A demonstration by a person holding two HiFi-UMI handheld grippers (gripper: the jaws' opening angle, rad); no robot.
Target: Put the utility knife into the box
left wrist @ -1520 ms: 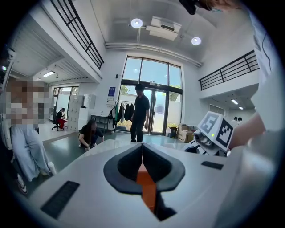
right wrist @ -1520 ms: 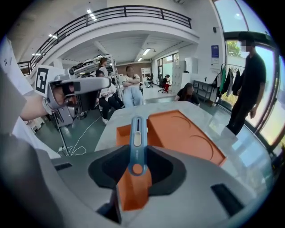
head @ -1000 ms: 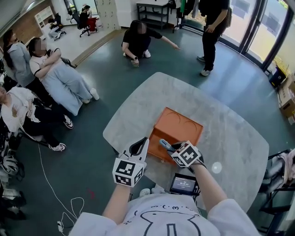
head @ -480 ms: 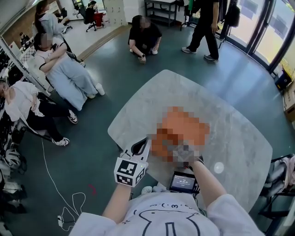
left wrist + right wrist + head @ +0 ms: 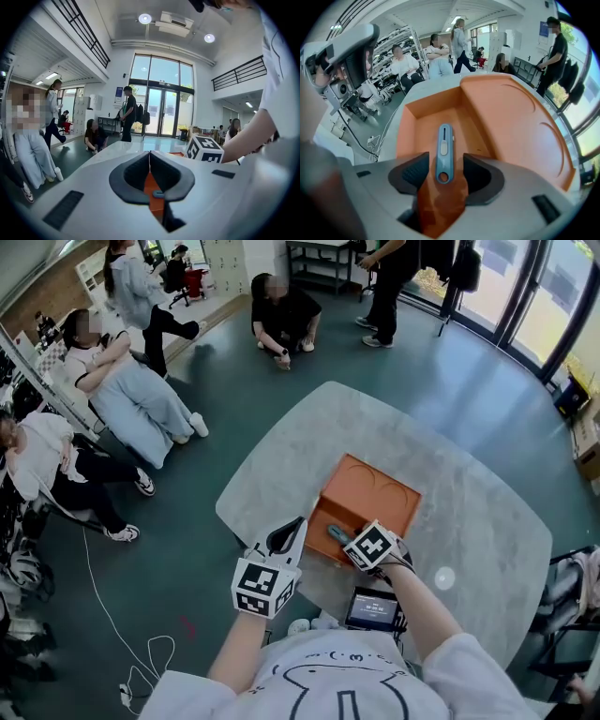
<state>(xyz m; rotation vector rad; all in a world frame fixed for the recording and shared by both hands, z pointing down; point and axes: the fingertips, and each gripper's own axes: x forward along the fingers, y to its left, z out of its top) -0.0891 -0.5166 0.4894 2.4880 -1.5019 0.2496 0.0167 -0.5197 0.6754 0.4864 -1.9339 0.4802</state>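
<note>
An orange box point(image 5: 380, 491) stands open on the marble table point(image 5: 478, 512), its lid laid back. In its near compartment point(image 5: 426, 117) lies the blue utility knife point(image 5: 444, 151), also seen in the head view point(image 5: 336, 534). My right gripper point(image 5: 444, 174) points steeply down over that compartment. Its jaws have just been opening, and the knife's end lies between the pads with a gap on each side. My left gripper point(image 5: 292, 529) hovers at the table's near-left edge beside the box, its fingertips point(image 5: 150, 155) together and holding nothing.
A small screen device point(image 5: 373, 612) and a white round disc point(image 5: 442, 579) lie on the table near my right arm. Several people sit or stand on the floor to the left and beyond the table.
My right gripper has sunk toward the box and its jaws stand wider. The knife, held up a second ago, now lies in the box. The left gripper has stayed put.
</note>
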